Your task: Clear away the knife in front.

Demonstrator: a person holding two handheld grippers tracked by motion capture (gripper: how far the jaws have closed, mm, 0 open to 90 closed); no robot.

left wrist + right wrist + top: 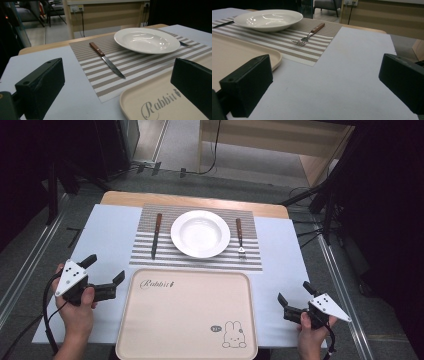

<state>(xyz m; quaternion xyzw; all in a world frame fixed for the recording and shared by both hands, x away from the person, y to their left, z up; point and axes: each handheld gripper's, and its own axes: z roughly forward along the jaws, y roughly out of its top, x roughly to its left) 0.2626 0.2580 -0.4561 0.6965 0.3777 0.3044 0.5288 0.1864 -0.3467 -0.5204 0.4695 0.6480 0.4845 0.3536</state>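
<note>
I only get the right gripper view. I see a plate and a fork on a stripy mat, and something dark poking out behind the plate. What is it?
Observer: It's a knife. It lies on the mat on the left of the plate, and its wooden handle points away from you.
Operator: Is anything drawn on the tray?
Observer: Yes, there's a little rabbit drawing in the near right corner of the tray.
Operator: Where's my other gripper?
Observer: The left hand-held gripper is just left of the tray. Its jaws are apart and nothing is between them.
</note>
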